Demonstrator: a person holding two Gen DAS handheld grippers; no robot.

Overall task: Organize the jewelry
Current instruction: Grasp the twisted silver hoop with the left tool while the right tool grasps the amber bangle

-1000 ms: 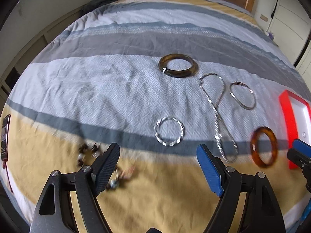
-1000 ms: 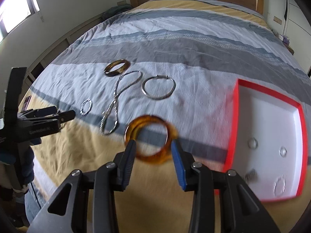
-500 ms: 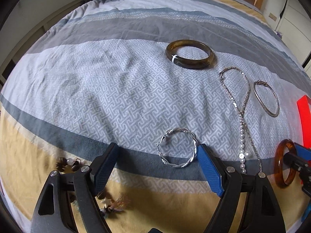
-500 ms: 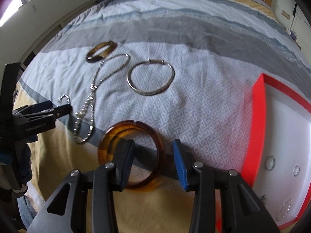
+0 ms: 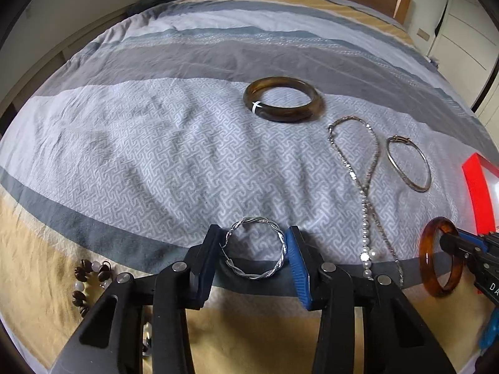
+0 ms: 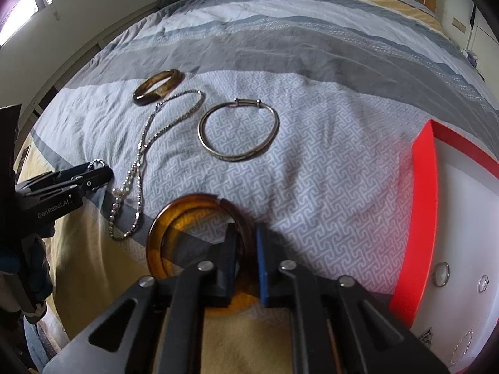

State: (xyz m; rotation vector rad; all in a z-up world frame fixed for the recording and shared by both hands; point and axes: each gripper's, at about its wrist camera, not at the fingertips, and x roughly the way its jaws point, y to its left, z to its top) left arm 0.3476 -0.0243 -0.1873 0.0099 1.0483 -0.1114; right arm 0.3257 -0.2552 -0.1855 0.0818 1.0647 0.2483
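Silver twisted bangle (image 5: 255,249) pinched across by left fingers (image 5: 208,251); right fingers (image 6: 232,249) just clamped amber bangle (image 6: 162,230).

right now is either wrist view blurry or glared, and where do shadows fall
Left wrist view: sharp, edges bowed by the fisheye, soft shadows across the bedspread. Right wrist view: sharp too, bright window top left, a dark shadow beside the right gripper, red glow spilling off the tray.

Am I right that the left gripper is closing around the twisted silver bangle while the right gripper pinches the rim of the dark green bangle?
Not quite: the right gripper pinches the amber bangle, as the right wrist view shows. The dark green bangle lies untouched further up the bed. The rest holds: the left gripper has been closing around the twisted silver bangle.
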